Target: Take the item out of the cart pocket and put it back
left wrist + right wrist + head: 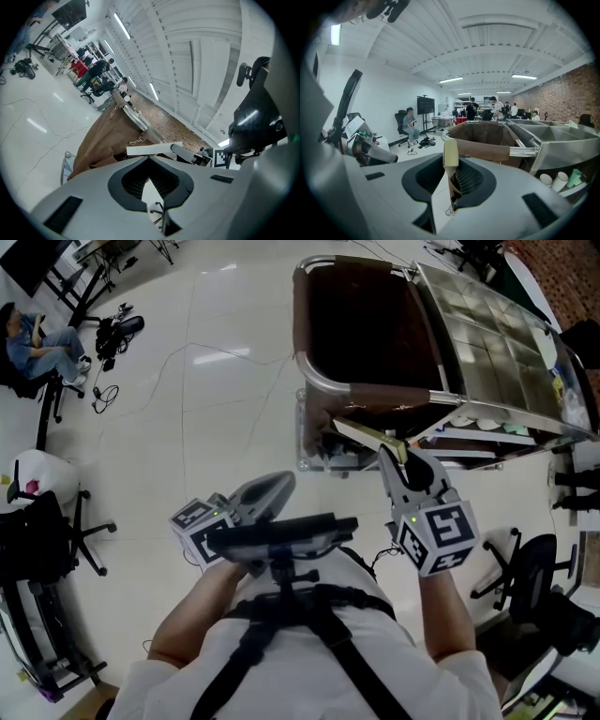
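Note:
A flat cream card-like item point(361, 430) sticks out to the left from my right gripper point(389, 448), whose jaws are shut on it just below the cart's brown bag point(361, 329). In the right gripper view the item point(450, 154) stands edge-on between the pads, with the bag's metal rim point(525, 151) behind it. My left gripper point(272, 486) hangs lower left, near my chest, shut with nothing in it. In the left gripper view its jaw tips point(149, 157) meet, and beyond them the item point(152, 149) shows in front of the bag point(112, 136).
The cart's metal lid point(487, 343) slopes to the right, with paper cups point(553, 179) on a shelf underneath. Office chairs point(56, 531) stand at the left and another chair point(539, 573) at the right. A seated person point(37, 343) and floor cables point(112, 381) are at the far left.

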Demonstrator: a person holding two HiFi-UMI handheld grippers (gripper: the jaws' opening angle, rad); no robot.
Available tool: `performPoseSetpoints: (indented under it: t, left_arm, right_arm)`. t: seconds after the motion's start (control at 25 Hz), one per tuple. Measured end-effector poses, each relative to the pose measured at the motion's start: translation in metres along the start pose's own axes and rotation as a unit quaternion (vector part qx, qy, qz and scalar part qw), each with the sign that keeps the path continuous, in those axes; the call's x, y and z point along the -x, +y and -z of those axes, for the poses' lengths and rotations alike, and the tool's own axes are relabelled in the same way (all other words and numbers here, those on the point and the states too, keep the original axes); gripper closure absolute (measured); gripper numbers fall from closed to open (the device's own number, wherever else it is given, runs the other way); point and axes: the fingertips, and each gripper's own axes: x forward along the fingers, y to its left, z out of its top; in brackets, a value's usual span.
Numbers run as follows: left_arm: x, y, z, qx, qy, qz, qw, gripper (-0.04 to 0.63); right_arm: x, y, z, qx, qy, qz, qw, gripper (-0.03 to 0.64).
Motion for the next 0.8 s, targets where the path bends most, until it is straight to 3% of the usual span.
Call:
performPoseSetpoints:
  t: [0.8]
  left_arm:
    - [0.005, -0.004, -0.010, 0.002, -0.016, -0.009, 0.9998, 0.601]
  right_arm:
    - [0.019, -0.004, -0.004, -0.006, -0.003, 0.008, 1.000, 0.540]
